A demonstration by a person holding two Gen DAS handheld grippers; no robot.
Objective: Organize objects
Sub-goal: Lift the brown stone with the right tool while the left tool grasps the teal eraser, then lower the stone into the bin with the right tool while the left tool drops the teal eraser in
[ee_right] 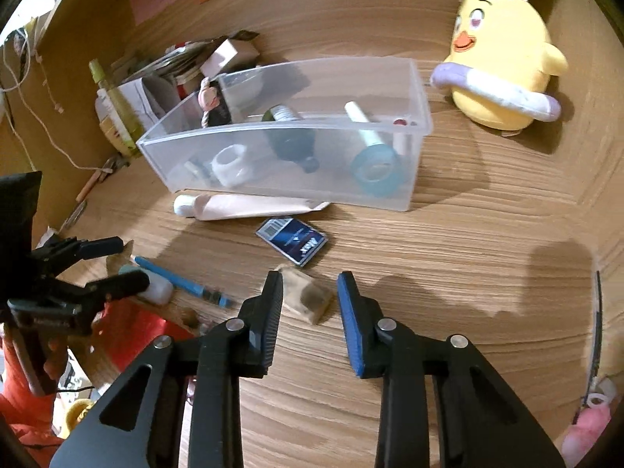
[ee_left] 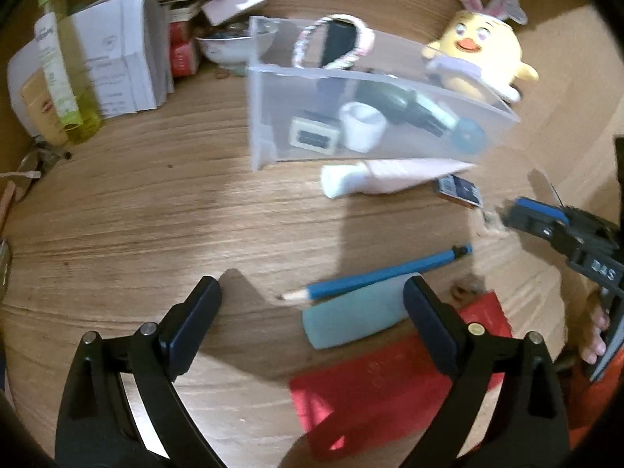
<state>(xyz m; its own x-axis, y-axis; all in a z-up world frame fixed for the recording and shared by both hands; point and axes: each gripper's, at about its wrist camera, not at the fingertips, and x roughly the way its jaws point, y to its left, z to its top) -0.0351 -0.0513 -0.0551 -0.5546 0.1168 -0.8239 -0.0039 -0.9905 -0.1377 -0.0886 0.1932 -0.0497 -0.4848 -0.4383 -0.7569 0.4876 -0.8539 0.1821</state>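
Observation:
A clear plastic bin [ee_left: 273, 117] [ee_right: 419, 89] on the wooden table holds a white cup, a dark bottle, a tape roll and other small items. My left gripper [ee_left: 312, 300] is open low over the table; a blue pencil [ee_left: 390, 273] and a pale blue eraser [ee_left: 351, 319] lie between its fingers, untouched. My right gripper [ee_right: 310, 292] is open around a small brownish cube [ee_right: 308, 296] on the table. A pink tube [ee_right: 241, 206] and a dark blue card box [ee_right: 292, 241] lie in front of the bin.
A yellow chick plush [ee_right: 503, 58] stands right of the bin. A red envelope [ee_left: 390, 386] lies under the left gripper's right finger. Papers, bottles [ee_left: 66, 78] and a bowl [ee_left: 230, 45] crowd the far left.

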